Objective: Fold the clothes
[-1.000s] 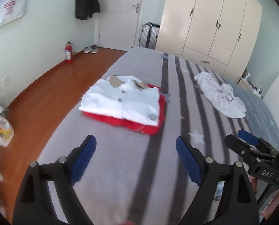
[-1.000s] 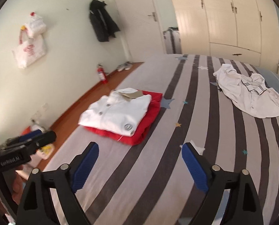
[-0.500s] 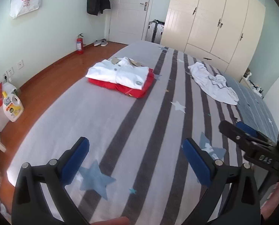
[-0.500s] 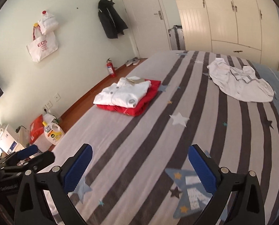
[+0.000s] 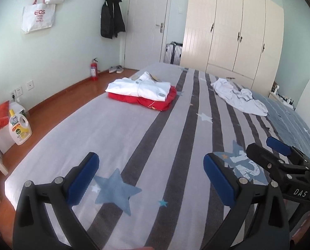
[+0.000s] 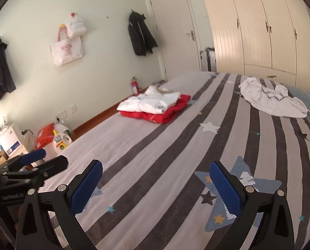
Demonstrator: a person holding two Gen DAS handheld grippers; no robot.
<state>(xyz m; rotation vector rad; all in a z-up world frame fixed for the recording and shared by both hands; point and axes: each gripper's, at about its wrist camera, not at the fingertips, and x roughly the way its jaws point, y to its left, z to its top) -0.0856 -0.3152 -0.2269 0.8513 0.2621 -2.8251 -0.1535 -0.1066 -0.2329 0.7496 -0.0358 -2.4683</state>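
A crumpled white shirt lies unfolded on the far right part of the bed, spread loosely across the dark and pale stripes, with thin dark trim showing at its collar. Well apart from it, toward the bed's left edge, sits a neat stack: a folded white shirt resting squarely on top of a folded red garment, the red showing along the near and right sides beneath it (there is a small round badge on the white one's near corner).

Both claws hang over the near end of the bed, far from either pile. The left claw has its blue pads spread wide apart with nothing between them, only the striped cover and a large blue star print below. The right claw is likewise wide apart and empty, above another star patch; in the left wrist view it shows at the right edge, black with a blue pad.

Beyond the bed, a cream wardrobe fills the far wall, with a white door to its left and a suitcase tucked between them. A dark jacket and a white tote bag hang on the pale wall. On the wooden floor stand a red fire extinguisher, a pair of shoes and, nearer, a detergent bottle.
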